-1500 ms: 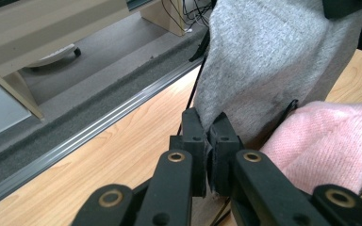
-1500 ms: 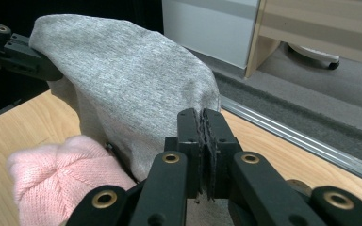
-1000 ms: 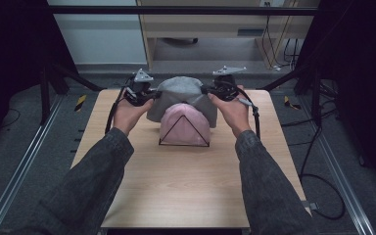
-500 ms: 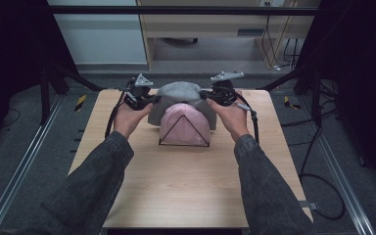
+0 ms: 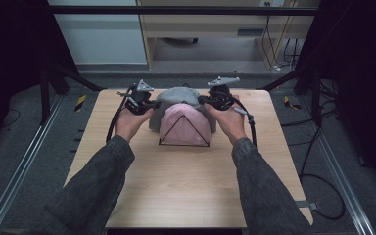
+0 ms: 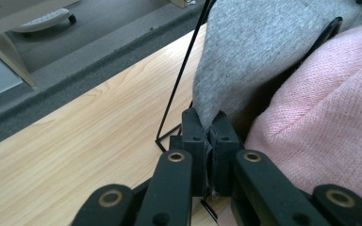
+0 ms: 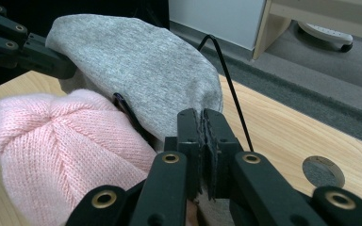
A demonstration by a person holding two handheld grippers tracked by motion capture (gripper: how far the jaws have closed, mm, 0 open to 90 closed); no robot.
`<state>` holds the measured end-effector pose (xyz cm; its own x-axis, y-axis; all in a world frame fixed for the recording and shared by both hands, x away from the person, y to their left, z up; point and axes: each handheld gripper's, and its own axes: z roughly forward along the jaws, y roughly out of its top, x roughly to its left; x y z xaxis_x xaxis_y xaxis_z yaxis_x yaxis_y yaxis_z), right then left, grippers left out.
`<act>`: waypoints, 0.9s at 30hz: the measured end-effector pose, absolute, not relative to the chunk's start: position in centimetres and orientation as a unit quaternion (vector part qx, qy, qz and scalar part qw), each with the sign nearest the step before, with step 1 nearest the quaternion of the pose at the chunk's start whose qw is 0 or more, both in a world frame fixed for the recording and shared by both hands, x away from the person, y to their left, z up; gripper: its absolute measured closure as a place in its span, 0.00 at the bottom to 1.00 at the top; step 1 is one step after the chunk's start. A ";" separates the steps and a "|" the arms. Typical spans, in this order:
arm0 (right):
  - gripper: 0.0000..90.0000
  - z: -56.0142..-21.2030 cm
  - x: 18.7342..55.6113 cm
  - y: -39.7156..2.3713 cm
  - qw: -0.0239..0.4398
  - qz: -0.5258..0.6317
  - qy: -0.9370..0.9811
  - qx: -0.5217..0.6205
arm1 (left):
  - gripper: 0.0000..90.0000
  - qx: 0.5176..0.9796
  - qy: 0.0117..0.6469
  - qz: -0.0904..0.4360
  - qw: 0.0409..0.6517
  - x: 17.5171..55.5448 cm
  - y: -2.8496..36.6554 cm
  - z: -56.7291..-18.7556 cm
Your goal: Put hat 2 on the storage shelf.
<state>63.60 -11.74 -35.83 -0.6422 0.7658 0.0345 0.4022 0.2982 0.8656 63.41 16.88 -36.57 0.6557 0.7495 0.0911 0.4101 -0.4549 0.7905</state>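
High view: two hats sit on one black wire rack at the upper middle of the frame, near the far edge of the wooden table. The grey hat is behind, the pink hat in front of it. Two grippers flank them. The left gripper meets the grey hat's left edge and the right gripper its right edge, so the stretched hat's long axis runs left to right across the frame.

Left gripper view: one pair of black jaws rises from the bottom centre, pressed together on a fold of the grey hat's hem. The pink hat lies at the right, and one thin rod of the rack slants up from the table.

Right gripper view: this pair of jaws is likewise clamped tight on the grey hat's edge at centre. The pink hat lies at lower left, its crown toward the upper left. The left gripper grips the grey hat's far end at upper left.
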 end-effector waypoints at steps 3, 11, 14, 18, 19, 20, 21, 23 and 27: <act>0.96 -36.1 63.7 -11.8 0.199 0.456 0.782 0.375 | 0.97 0.826 0.353 0.218 0.382 63.4 17.0 -36.9; 0.95 -36.9 63.4 -11.8 0.195 0.452 0.785 0.378 | 0.97 0.831 0.351 0.209 0.377 63.1 17.1 -37.7; 0.95 -37.0 63.3 -11.9 0.193 0.450 0.787 0.376 | 0.97 0.831 0.353 0.207 0.377 63.1 17.0 -37.8; 0.94 -37.0 63.3 -12.0 0.195 0.446 0.789 0.376 | 0.96 0.833 0.353 0.206 0.372 63.0 17.0 -37.9; 0.93 -37.0 63.3 -11.9 0.194 0.446 0.788 0.377 | 0.96 0.834 0.354 0.204 0.372 63.0 17.0 -37.9; 0.92 -36.9 63.3 -11.9 0.194 0.445 0.788 0.378 | 0.96 0.834 0.354 0.204 0.372 63.0 17.0 -38.0; 0.92 -36.9 63.3 -11.9 0.194 0.445 0.789 0.378 | 0.96 0.833 0.354 0.205 0.372 63.0 17.0 -38.0; 0.90 -37.0 63.3 -12.0 0.195 0.443 0.790 0.377 | 0.96 0.835 0.354 0.203 0.369 62.9 17.1 -38.1; 0.84 -37.0 63.3 -12.0 0.198 0.438 0.791 0.379 | 0.96 0.836 0.358 0.202 0.365 62.8 17.2 -38.4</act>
